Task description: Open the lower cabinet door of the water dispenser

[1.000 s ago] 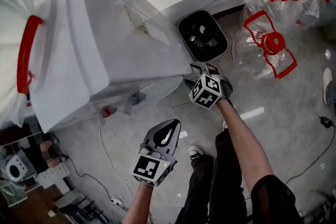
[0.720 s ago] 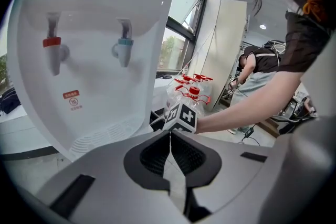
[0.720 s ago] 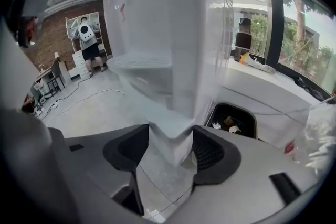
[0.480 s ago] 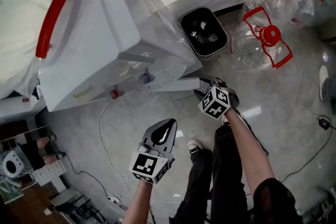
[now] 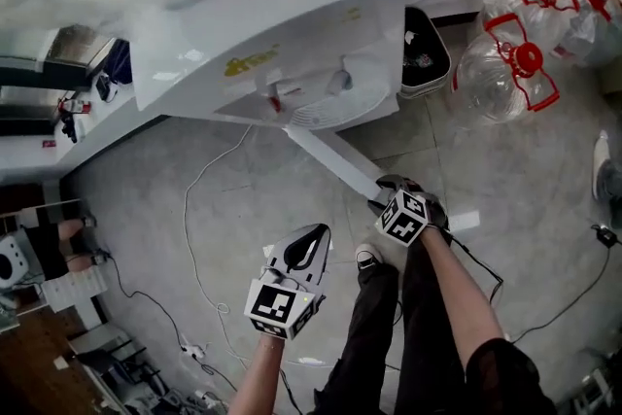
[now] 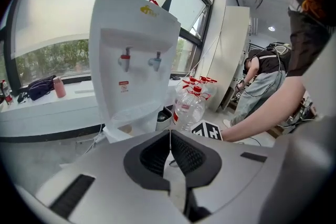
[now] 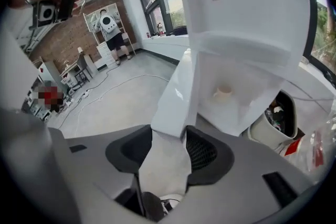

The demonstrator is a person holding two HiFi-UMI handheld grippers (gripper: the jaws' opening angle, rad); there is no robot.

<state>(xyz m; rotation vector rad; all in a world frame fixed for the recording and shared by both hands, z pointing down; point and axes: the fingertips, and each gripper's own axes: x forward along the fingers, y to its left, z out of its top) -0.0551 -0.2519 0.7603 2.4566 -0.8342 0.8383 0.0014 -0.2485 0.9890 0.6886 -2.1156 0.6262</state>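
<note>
A white water dispenser [image 5: 292, 24] fills the top of the head view, with a bottle with a red handle on top of it and its two taps facing you. From its base the lower cabinet door [image 5: 335, 162] stands swung out, seen edge-on as a long white strip that runs diagonally down and right to your right gripper [image 5: 381, 196]. Empty water bottles [image 5: 505, 78] and a dark bin [image 5: 425, 53] sit on the floor to the dispenser's right.

Your right gripper's jaws have just been closing, and the door's free edge sits between the pads, gripped from both sides. The hinge end lies straight ahead of those jaws, along the door's long axis, so any further swing probably goes sideways across that line.

Your left gripper [image 5: 313, 236] hangs well apart from the door, jaws closed on nothing. The right hand is clearly the nearer one.
</note>
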